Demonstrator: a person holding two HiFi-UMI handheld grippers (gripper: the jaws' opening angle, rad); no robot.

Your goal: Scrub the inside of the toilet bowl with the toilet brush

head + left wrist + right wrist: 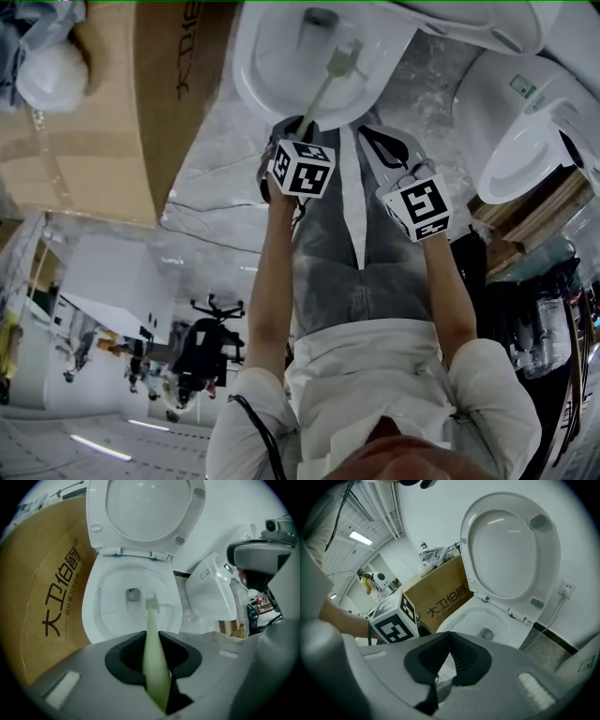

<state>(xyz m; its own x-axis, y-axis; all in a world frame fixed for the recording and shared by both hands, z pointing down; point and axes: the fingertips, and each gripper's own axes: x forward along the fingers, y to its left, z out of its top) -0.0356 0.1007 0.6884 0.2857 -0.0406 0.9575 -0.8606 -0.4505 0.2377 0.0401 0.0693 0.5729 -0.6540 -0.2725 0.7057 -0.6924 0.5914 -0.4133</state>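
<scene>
The white toilet bowl (93, 616) is open, with its seat and lid (145, 513) raised. My left gripper (152, 637) is shut on the pale green handle of the toilet brush (151, 620). The brush head (150, 603) sits inside the bowl, just right of the drain hole (133, 594). In the head view the brush (323, 89) reaches from the left gripper (302, 141) into the bowl (272, 66). My right gripper (449, 639) is shut with nothing between its jaws. It hovers before the bowl (473, 618), beside the left gripper's marker cube (396, 620).
A large cardboard box (47, 597) stands tight against the bowl's left side. A second white toilet (211, 592) sits to the right on the grey tiled floor (427, 89). Wooden planks and clutter (525, 225) lie beyond it.
</scene>
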